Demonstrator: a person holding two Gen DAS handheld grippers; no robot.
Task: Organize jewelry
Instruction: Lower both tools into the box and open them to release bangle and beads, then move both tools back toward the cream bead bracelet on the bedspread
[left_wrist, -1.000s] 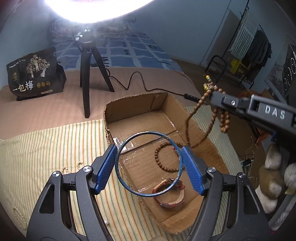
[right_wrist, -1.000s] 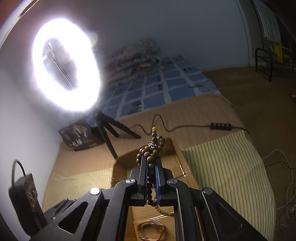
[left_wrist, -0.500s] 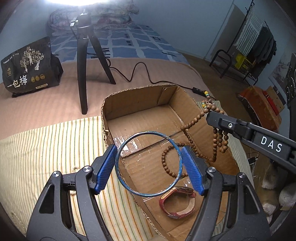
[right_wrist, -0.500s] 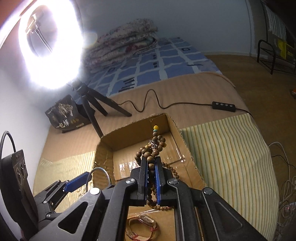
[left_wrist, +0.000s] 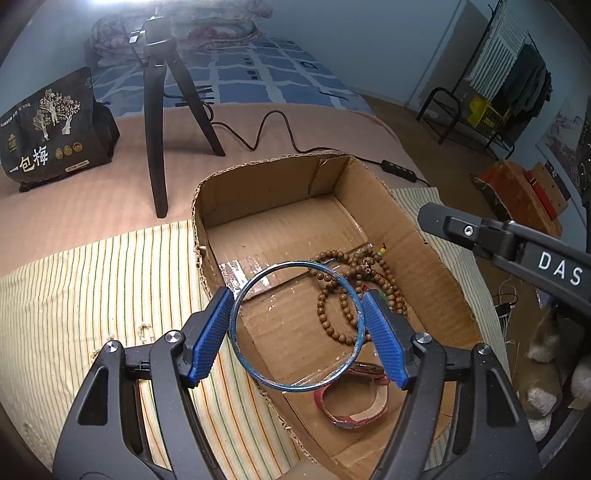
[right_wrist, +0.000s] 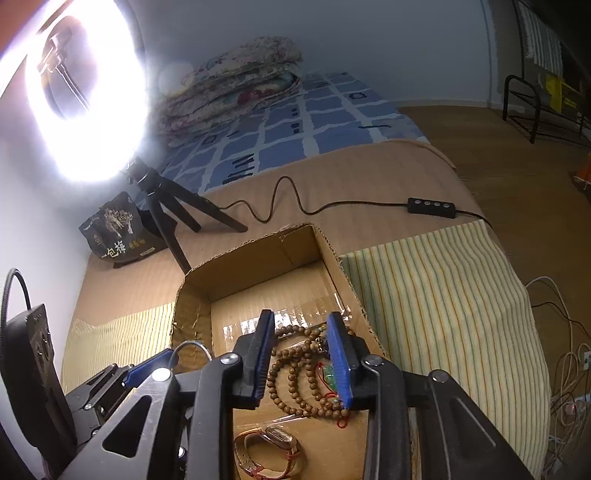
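My left gripper (left_wrist: 297, 295) is shut on a thin blue bangle (left_wrist: 295, 263), held across its width just above the near left wall of an open cardboard box (left_wrist: 258, 184). On the box floor lies a string of brown wooden beads (left_wrist: 332, 321) in a loose heap, with a red-strapped watch (left_wrist: 351, 410) nearer to me. My right gripper (right_wrist: 301, 315) hangs over the beads (right_wrist: 291, 376) with its jaws opening. The beads lie below the gap and the pads do not press on them.
The box sits on a striped cloth (left_wrist: 92, 295) over a tan bed cover. Behind it stand a ring-light tripod (left_wrist: 155, 129) and a black snack bag (left_wrist: 48, 136). A cable with a switch (right_wrist: 430, 206) runs along the back. Folded quilts (right_wrist: 236, 85) lie farther off.
The right gripper sank into the box and its jaws parted; the beads dropped from it onto the box floor. The left gripper kept its hold on the bangle.
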